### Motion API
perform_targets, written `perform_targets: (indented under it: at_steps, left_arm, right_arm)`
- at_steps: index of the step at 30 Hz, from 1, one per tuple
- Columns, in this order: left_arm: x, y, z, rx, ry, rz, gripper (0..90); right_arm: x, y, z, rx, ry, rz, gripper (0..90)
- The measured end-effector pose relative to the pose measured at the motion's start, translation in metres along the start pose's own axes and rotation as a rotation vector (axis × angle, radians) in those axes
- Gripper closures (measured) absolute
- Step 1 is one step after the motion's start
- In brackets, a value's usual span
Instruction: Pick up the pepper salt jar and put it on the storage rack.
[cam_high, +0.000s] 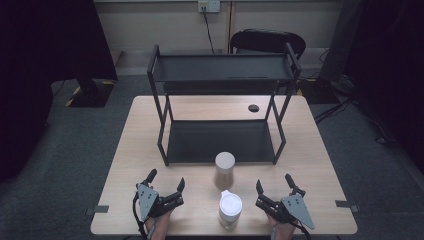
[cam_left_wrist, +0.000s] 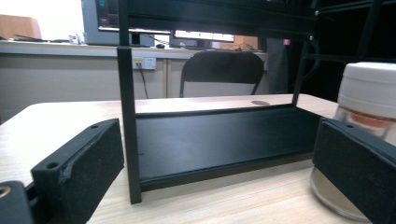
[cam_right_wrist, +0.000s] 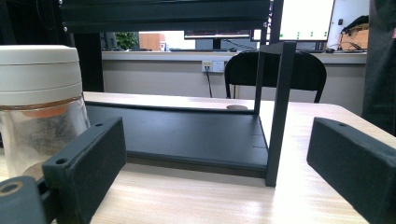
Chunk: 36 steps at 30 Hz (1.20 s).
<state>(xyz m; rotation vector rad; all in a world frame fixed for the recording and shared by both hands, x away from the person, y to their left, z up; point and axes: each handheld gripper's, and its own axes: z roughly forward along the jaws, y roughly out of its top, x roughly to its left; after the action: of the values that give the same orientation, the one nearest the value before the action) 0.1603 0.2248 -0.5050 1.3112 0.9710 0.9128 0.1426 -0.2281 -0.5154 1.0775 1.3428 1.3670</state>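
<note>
Two jars stand on the table (cam_high: 310, 165), both clear-walled cylinders with white screw lids. The near jar (cam_high: 230, 210) sits close to the table's front edge, between the two tongs; its lid is ribbed in stacked rings and has a small tab at the rim. The far jar (cam_high: 224, 170) stands just behind it, near the front lip of the rack's lower shelf, and holds a brownish filling under a smooth, rounded lid.

There is one rack (cam_high: 222, 107), made of matte black metal, with two flat rectangular shelves carried on four thin square posts. The lower shelf lies on the table, and the upper one has a low raised rim. The table is a single pale wood-grain slab with rounded corners and one dark round cable hole (cam_high: 253, 108) behind the rack.

There are two tongs, one in each hand, each with two black blocky pads of rough, foam-like texture and a grey three-cornered plate on top. The left tongs (cam_high: 165, 181) rest low at the table's front left, spread wide with nothing between the pads. In the left gripper view one jar stands just past the right-hand pad. The right tongs (cam_high: 274, 183) rest at the front right, likewise spread wide and holding nothing. In the right gripper view one jar stands beside the left-hand pad.

One black chair (cam_high: 267, 41) stands beyond the table, on grey carpet.
</note>
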Motion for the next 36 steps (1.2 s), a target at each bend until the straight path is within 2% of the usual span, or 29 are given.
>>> perform_targets:
  at_steps: [1,6,17,22,26,30,32,36]
  left_arm:
    - [0.001,0.005,0.0,0.012,-0.018,0.001,1.3]
    - [0.002,0.013,-0.001,0.007,-0.055,0.01,1.0]
    - [0.004,0.024,0.007,0.008,-0.14,0.013,0.7]
    - [0.001,0.027,0.011,0.01,-0.16,0.005,0.8]
    - [-0.002,0.034,0.018,0.025,-0.188,0.015,1.0]
    - [-0.003,0.037,0.024,0.02,-0.22,0.019,1.0]
    - [-0.001,0.038,0.028,0.018,-0.242,0.008,1.1]
    - [-0.003,0.042,0.034,0.013,-0.25,0.016,1.6]
  right_arm:
    - [0.0,0.0,0.0,0.0,0.0,0.0,3.6]
    - [0.0,0.0,0.0,0.0,0.0,0.0,3.6]
    - [0.001,0.0,0.0,0.0,-0.003,-0.001,3.6]
    - [0.0,0.0,0.0,0.0,-0.001,0.0,3.6]
    - [0.0,0.0,0.0,0.0,0.0,-0.001,3.6]
    - [0.0,0.0,0.0,-0.001,-0.001,-0.001,4.0]
    - [0.0,0.0,0.0,-0.001,-0.001,-0.001,4.0]
    - [0.0,0.0,0.0,0.0,-0.001,-0.001,4.1]
